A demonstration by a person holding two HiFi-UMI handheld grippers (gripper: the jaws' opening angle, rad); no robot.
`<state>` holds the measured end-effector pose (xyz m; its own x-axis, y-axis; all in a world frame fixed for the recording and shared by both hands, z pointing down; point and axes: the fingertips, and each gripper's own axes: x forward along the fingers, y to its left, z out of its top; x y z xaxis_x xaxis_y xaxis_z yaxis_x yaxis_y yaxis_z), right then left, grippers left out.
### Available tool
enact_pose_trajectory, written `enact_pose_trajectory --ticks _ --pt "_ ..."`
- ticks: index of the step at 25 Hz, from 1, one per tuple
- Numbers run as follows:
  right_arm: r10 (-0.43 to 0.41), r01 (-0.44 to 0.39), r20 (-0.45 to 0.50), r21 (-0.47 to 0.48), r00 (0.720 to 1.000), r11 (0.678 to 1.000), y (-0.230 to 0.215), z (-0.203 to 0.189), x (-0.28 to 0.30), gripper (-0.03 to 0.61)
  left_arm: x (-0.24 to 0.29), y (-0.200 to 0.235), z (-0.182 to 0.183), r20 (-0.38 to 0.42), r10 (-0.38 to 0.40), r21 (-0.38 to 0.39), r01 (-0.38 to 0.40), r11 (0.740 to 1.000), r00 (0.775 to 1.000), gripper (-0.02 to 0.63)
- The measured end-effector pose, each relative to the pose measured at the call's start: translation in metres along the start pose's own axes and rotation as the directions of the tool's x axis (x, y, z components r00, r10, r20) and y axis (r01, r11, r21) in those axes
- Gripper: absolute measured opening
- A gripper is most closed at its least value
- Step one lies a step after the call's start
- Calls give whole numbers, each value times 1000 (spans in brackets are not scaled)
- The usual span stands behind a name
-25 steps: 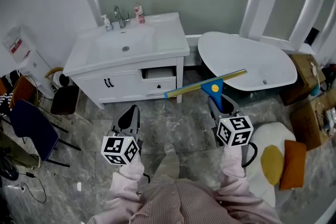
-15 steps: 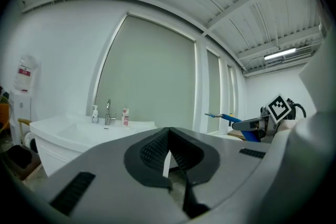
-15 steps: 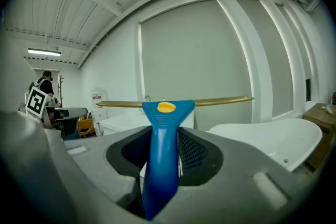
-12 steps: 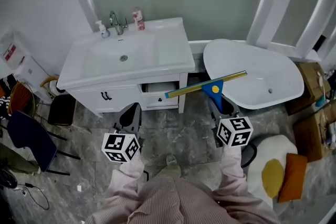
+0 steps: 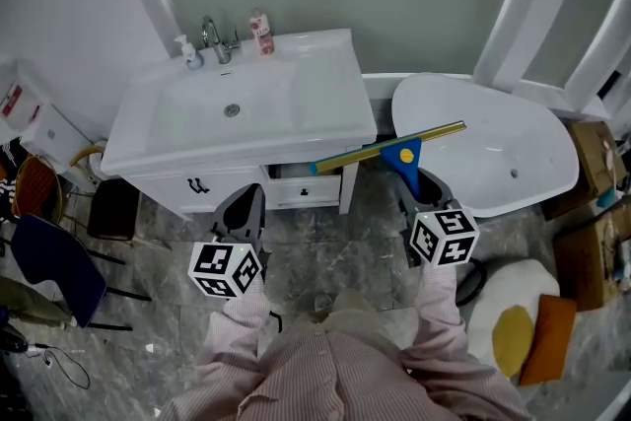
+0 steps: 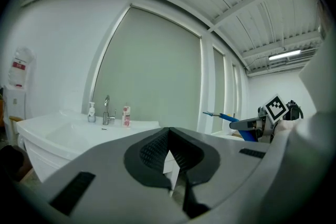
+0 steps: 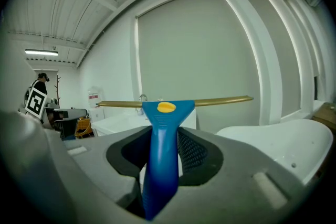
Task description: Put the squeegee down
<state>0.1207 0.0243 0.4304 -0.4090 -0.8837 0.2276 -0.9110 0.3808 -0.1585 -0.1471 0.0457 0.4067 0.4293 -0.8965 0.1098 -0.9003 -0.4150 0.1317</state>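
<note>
- Squeegee point(image 5: 400, 157): held in the air, in front of the person, its blue handle clamped between the jaws of the right gripper point(image 5: 414, 190). The right gripper view shows the handle point(image 7: 161, 139) filling the gap between the 2 pads.
- Left gripper point(image 5: 246, 210): jaws together, nothing between them. It is level with the right gripper and well apart from it.
- Axis: the handle points forward, away from the person, with the blade at its far end. The brass-coloured blade point(image 5: 389, 148) lies crosswise to the handle. Its long axis runs left to right, the right end angled a little farther off.
- Beyond: the blade's left end hangs over the right front corner of the white vanity point(image 5: 325, 104), its right end over the near rim of the bathtub point(image 5: 532, 173).
- Step, as judged: the carry. The squeegee rests on nothing yet.
- Next move calls for picking a flat spot (the vanity top looks likeliest), lowering until handle and blade both rest, then parting the jaws and backing straight off.
</note>
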Motion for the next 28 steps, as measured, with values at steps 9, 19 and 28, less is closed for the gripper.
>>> enact_pose_trajectory --ticks 9,19,28 --pt "9 -9 -13 -8 1000 1000 -15 12 55 137 42 35 0 -8 19 -30 -20 999 1000 1" --pt "42 -42 -31 -15 999 999 -58 38 161 137 141 79 7 -33 27 -44 -28 999 999 0" --pt "92 -97 -119 -38 989 995 -98 46 251 137 226 113 3 -82 49 -107 -57 993 995 0"
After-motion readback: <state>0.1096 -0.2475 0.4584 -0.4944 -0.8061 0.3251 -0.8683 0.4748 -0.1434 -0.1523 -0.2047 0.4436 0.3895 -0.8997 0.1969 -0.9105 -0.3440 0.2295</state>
